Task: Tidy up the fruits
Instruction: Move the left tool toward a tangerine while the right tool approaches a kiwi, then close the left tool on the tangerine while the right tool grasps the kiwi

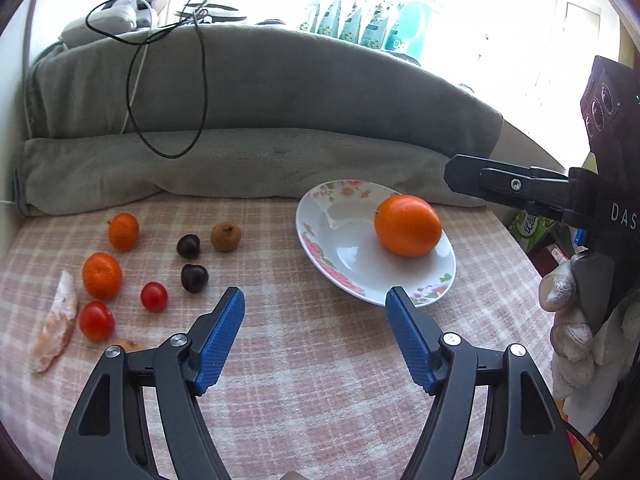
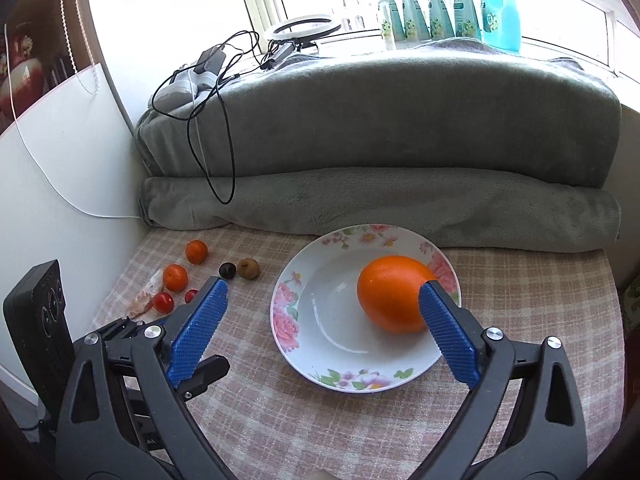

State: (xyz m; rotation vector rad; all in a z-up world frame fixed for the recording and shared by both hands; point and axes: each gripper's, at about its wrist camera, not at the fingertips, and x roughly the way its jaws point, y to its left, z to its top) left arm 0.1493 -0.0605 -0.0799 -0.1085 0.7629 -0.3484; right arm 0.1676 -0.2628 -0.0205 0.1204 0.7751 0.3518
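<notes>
Left wrist view gives me the count: two small oranges, one farther back (image 1: pixel 123 231) and one nearer (image 1: pixel 101 275), two red cherry tomatoes (image 1: pixel 154 297) (image 1: pixel 96 321), two dark cherries (image 1: pixel 188 246) (image 1: pixel 194 278) and one brown round fruit (image 1: pixel 226 236), all loose on the checked pink cloth (image 1: pixel 304 360) to the left of the plate. A pale pinkish piece (image 1: pixel 56 328) lies at the left edge of that group, and I cannot tell what it is. The one container is a white floral plate (image 1: pixel 400 296), and it holds a single large orange (image 1: pixel 407 225) resting toward its right side. My left gripper (image 1: pixel 316 336) is spread wide above the cloth, holding nothing and touching nothing. In the right wrist view, my right gripper (image 2: pixel 324 320) is also spread wide and empty, hovering over the plate (image 2: pixel 320 368); its right fingertip overlaps the large orange (image 2: pixel 390 296) in the picture, but I cannot tell whether they touch. Behind the cloth lies a folded grey blanket (image 2: pixel 380 152) with a black cable (image 2: pixel 224 128) draped over it.
</notes>
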